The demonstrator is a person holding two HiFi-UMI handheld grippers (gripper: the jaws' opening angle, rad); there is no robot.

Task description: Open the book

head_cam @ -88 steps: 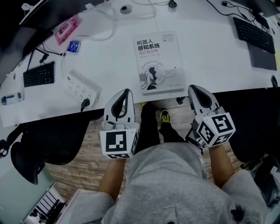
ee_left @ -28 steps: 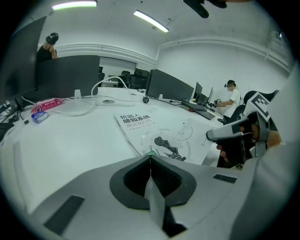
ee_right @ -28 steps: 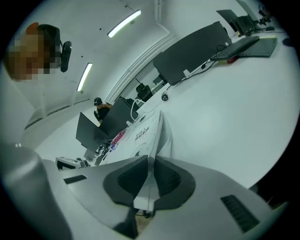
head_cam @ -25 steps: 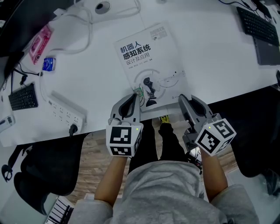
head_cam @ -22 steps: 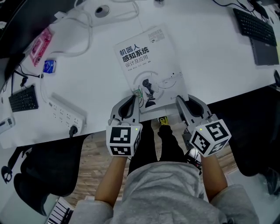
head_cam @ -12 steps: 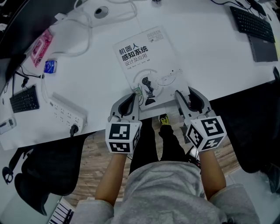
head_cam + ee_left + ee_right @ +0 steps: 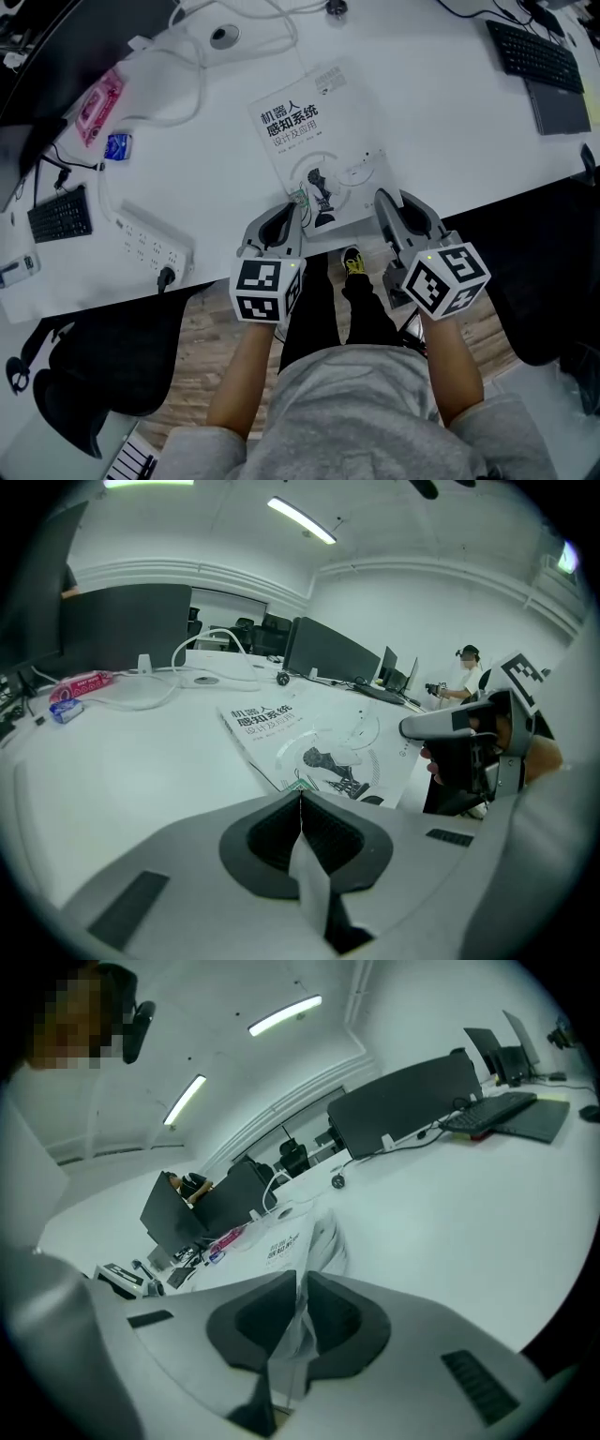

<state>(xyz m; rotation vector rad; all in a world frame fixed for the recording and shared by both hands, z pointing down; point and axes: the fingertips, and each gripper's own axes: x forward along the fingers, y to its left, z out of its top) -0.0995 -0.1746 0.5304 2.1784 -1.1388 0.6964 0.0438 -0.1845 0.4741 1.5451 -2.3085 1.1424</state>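
Shifted nearer on the white desk (image 7: 450, 112), the book (image 7: 317, 145) lay askew at the near edge. The left gripper (image 7: 294, 206), jaws together, sat at its near left corner; the right gripper (image 7: 383, 199) was closing its jaws on the near right cover edge.

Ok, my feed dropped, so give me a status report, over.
Left gripper shut, tip at book corner. Right gripper closing on cover edge. Book unopened, nothing on it.

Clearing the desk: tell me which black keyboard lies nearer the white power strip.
The keyboard at the desk's left edge, just beside the power strip; the other keyboard lies far off at the top right.
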